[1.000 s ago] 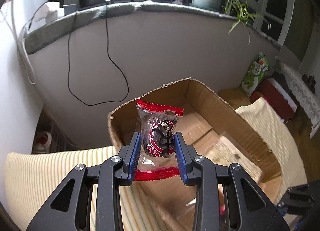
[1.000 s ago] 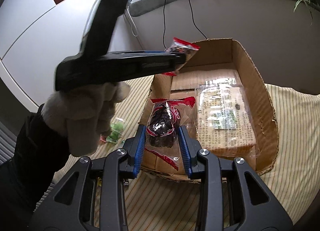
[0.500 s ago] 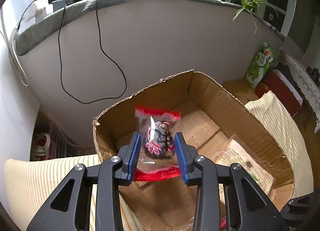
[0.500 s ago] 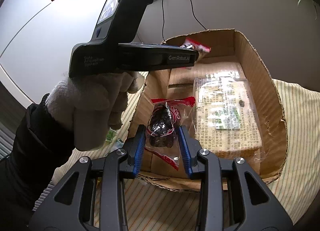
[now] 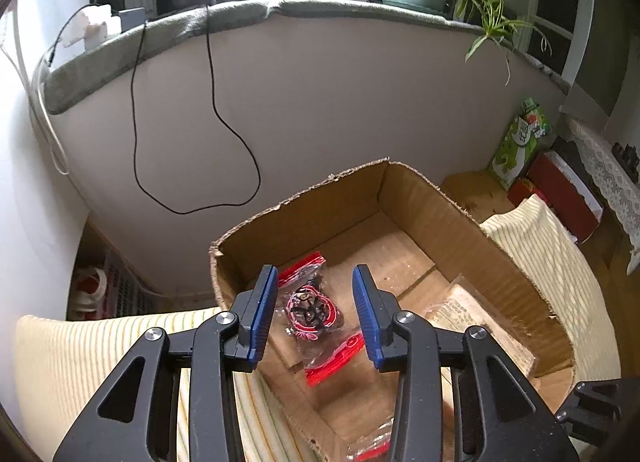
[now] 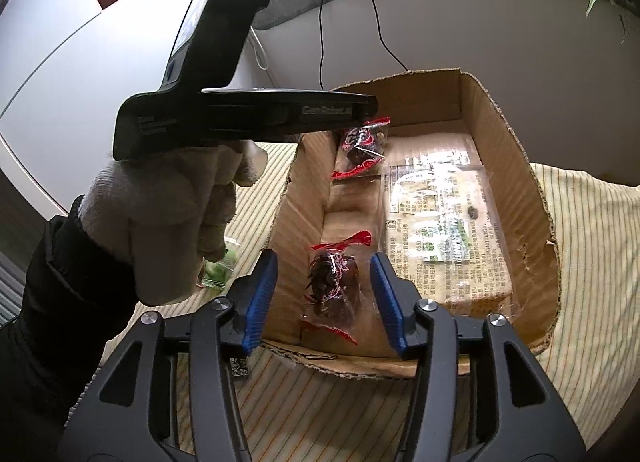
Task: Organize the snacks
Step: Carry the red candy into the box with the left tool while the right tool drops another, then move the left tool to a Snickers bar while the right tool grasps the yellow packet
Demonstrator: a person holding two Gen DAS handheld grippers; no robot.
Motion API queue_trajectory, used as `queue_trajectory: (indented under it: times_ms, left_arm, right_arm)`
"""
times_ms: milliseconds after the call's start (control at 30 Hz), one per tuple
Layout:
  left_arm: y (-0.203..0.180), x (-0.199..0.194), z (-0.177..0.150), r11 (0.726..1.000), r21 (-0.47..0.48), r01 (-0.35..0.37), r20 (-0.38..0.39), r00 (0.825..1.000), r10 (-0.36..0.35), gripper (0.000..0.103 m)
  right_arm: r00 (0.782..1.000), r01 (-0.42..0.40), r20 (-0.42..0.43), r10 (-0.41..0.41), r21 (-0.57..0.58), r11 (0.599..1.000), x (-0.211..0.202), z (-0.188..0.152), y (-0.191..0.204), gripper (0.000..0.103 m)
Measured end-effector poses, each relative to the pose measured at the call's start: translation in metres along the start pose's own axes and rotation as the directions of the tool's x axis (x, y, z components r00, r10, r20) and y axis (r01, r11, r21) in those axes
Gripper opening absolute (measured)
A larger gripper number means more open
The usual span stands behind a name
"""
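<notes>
An open cardboard box (image 5: pixel 440 198) (image 6: pixel 500 134) stands on a striped cloth. My left gripper (image 5: pixel 315 269) hangs over its far left corner, jaws opening. A clear snack packet with red ends (image 5: pixel 312 310) (image 6: pixel 362 146) is loose below it, touching neither pad. My right gripper (image 6: pixel 324 256) is at the box's near edge, jaws also opening. A second packet of the same kind (image 6: pixel 332 286) sits free between its blue pads (image 6: pixel 262 294) over the box floor. In the right wrist view the left gripper (image 6: pixel 370 110) shows side-on, held by a gloved hand (image 6: pixel 160 214).
A flat clear-wrapped package (image 6: pixel 440 230) (image 5: pixel 480 322) fills the box's right half. A green sweet wrapper (image 6: pixel 218 270) lies on the cloth (image 5: pixel 100 362) left of the box. Behind the box stands a pale wall with a hanging cable (image 5: pixel 212 102). Bags and a red box (image 5: pixel 560 190) stand at the right.
Both grippers have opened and let go of their packets, which have dropped lower into the box. The left gripper has moved further over the box's far corner.
</notes>
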State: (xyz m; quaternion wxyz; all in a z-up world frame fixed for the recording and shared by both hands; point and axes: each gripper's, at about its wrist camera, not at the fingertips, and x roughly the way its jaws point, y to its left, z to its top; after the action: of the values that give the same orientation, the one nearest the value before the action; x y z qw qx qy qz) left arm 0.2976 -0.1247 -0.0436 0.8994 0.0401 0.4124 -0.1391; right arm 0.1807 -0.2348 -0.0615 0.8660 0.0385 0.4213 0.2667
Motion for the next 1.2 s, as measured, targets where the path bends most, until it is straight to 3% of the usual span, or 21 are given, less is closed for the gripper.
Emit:
queue_trajectory:
  times_ms: [600,933,1200]
  left_arm:
    - [0.030,-0.076,-0.034,0.998,-0.056,-0.013,0.075,0.997,0.017,0.037]
    - [0.051,-0.119,-0.076,0.996,-0.093,-0.017,0.107,0.994,0.027,0.037]
    - [0.085,-0.152,-0.123,0.983,-0.177,-0.047,0.113,0.991,0.068,0.037]
  right_arm:
    - [1.000,-0.009,0.023,0.010,-0.051,0.999,-0.033,-0.020,0.044,0.051]
    - [1.000,-0.024,-0.002,0.024,-0.075,0.997,-0.036,-0.041,0.064,0.051]
    - [0.998,-0.048,-0.033,0.045,-0.097,0.994,-0.028,-0.057,0.079,0.051]
